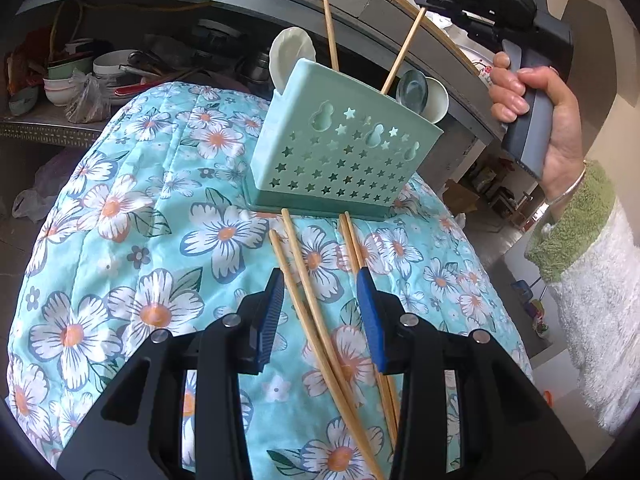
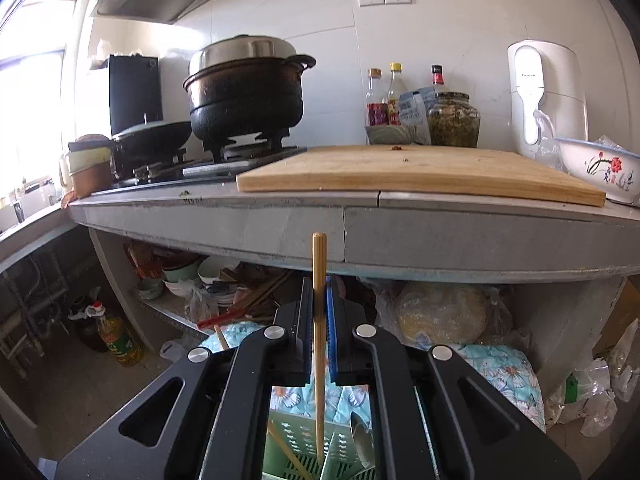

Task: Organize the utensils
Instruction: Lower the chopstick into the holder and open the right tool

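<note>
A mint green utensil holder (image 1: 340, 152) with star cutouts stands on a floral quilted cloth (image 1: 132, 248). It holds a white spoon (image 1: 288, 56), a metal spoon (image 1: 414, 90) and two chopsticks (image 1: 331, 36). Several loose chopsticks (image 1: 312, 292) lie on the cloth in front of it. My left gripper (image 1: 320, 300) is open just above them, its fingers either side of them. My right gripper (image 2: 319, 300), also in the left wrist view (image 1: 430, 0), is shut on a chopstick (image 2: 319, 272) whose lower end is inside the holder (image 2: 296, 440).
A grey counter (image 2: 360, 236) carries a wooden cutting board (image 2: 420, 172), a black pot (image 2: 248, 96), bottles and a jar (image 2: 452, 120), and a flowered bowl (image 2: 596, 168). Bowls and pans (image 1: 100, 68) fill the shelf under it.
</note>
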Action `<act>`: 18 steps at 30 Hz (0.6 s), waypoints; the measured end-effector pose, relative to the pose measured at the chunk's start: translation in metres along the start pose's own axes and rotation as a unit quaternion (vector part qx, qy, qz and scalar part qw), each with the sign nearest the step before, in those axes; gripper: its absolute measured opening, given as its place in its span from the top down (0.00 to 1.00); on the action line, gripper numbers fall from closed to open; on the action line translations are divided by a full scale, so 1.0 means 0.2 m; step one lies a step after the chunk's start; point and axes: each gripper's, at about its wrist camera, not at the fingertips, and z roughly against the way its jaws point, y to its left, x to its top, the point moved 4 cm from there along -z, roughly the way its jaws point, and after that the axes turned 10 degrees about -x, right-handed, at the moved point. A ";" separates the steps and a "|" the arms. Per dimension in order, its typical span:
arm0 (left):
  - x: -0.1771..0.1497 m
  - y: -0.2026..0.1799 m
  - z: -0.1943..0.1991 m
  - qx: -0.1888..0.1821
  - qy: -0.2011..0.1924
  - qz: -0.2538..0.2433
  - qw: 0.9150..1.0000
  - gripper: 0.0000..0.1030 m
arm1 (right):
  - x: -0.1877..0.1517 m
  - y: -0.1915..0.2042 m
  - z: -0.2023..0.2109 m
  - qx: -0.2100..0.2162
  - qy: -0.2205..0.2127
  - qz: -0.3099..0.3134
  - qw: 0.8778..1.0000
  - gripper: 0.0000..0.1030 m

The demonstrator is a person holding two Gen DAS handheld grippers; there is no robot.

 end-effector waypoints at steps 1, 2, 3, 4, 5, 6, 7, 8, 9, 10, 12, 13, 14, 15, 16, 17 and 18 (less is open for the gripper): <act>0.00 0.00 0.00 0.001 0.001 0.002 1.000 0.66 | -0.02 0.00 -0.02 0.004 0.009 0.003 1.000 0.94; 0.00 0.01 0.00 0.001 0.001 0.003 1.000 0.66 | -0.05 0.01 -0.04 0.008 0.020 0.006 1.000 0.94; 0.00 0.01 0.00 0.002 0.001 0.004 1.000 0.66 | -0.07 0.01 -0.05 0.006 0.028 0.008 1.000 0.93; -0.01 0.01 0.00 0.002 0.002 0.006 1.000 0.66 | -0.09 0.02 -0.05 0.006 0.033 0.009 0.999 0.92; -0.01 0.01 0.00 0.002 0.002 0.007 1.000 0.66 | -0.10 0.01 -0.05 0.011 0.040 0.010 0.999 0.88; -0.01 0.01 0.00 0.003 0.002 0.007 1.000 0.66 | -0.11 0.01 -0.04 0.012 0.042 0.007 0.999 0.78; -0.01 0.01 0.00 0.004 0.003 0.007 1.000 0.66 | -0.11 0.00 -0.02 0.011 0.042 0.003 0.999 0.72; -0.01 0.01 0.00 0.005 0.004 0.007 1.000 0.66 | -0.11 -0.01 0.00 0.015 0.038 -0.001 0.999 0.66; -0.01 0.01 0.00 0.005 0.004 0.007 1.000 0.66 | -0.10 -0.02 0.03 0.016 0.034 -0.003 0.999 0.64; -0.02 0.01 0.00 0.006 0.004 0.008 1.000 0.66 | -0.10 -0.03 0.06 0.015 0.030 -0.004 0.999 0.63; -0.02 0.00 0.00 0.008 0.004 0.006 1.000 0.66 | -0.09 -0.05 0.14 0.017 0.026 -0.011 0.999 0.62; -0.02 0.00 0.00 0.010 0.005 0.006 1.000 0.66 | -0.10 -0.07 0.18 0.021 0.025 -0.017 0.999 0.61; -0.02 0.00 0.01 0.011 0.005 0.006 1.000 0.66 | -0.11 -0.09 0.22 0.022 0.026 -0.021 0.999 0.60; -0.03 0.00 0.01 0.013 0.005 0.006 1.000 0.66 | -0.13 -0.11 0.27 0.026 0.029 -0.028 0.999 0.60; -0.03 0.00 0.01 0.015 0.006 0.006 1.000 0.66 | -0.15 -0.12 0.31 0.033 0.033 -0.034 0.998 0.60; -0.03 0.00 0.01 0.017 0.007 0.006 1.000 0.66 | -0.18 -0.14 0.35 0.040 0.040 -0.041 0.998 0.60; -0.03 0.00 0.01 0.019 0.008 0.006 1.000 0.66 | -0.22 -0.15 0.38 0.043 0.047 -0.046 0.997 0.60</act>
